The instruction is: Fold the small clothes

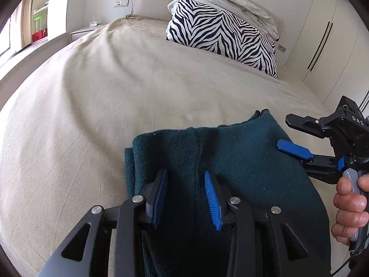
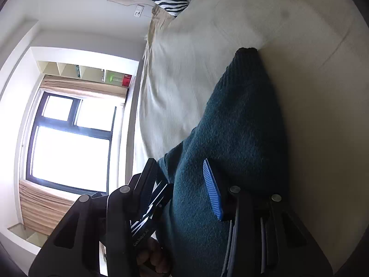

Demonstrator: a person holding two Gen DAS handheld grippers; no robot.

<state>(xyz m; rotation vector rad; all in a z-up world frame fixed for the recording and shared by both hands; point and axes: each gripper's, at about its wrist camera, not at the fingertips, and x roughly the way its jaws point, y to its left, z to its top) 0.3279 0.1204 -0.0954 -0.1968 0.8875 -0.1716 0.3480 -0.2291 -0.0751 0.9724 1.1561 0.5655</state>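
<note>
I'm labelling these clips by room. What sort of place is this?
Most likely a home bedroom. The dark green garment lies on a wide bed with a beige cover, a zebra-print pillow sits at its head, and a curtained window and built-in wardrobe doors line the walls.

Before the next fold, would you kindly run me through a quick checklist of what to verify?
1. Dark green garment lies on the bed: ok.
2. Left tongs open over the cloth: ok.
3. Right tongs open at the cloth's right edge: ok.
4. Cloth actually gripped by either: not ok.
5. Zebra pillow clear of the garment: ok.
6. Layers below aligned: cannot tell.
</note>
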